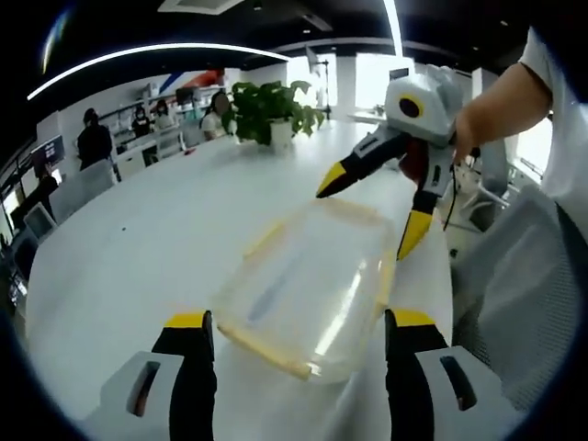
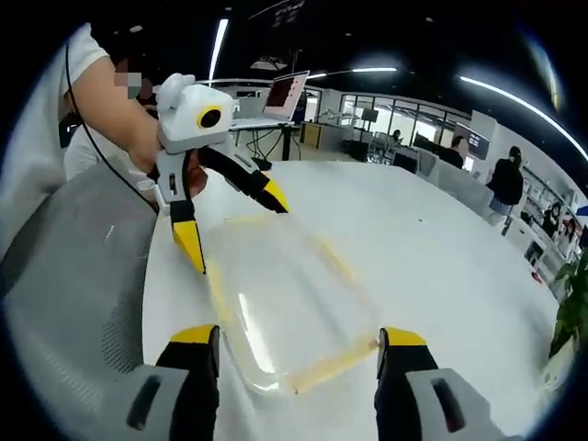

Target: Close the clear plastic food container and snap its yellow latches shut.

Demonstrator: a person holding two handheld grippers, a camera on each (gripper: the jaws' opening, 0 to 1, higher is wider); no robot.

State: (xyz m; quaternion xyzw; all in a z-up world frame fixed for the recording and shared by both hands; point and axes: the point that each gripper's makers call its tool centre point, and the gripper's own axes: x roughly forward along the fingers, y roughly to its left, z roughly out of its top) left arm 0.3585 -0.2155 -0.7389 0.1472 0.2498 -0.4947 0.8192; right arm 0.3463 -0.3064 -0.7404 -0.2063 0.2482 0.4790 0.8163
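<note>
A clear plastic food container with yellow latches along its edges lies on the white table. My left gripper is open, its yellow-tipped jaws spread on either side of the container's near end. At the container's far end my right gripper hangs open just above it. In the right gripper view the same container lies between my open right gripper and the open left gripper at the far end. A yellow latch runs along the near edge.
A potted plant stands at the far end of the table. A grey mesh chair sits close to the table edge beside the container. A laptop stands on another desk. People sit at desks in the background.
</note>
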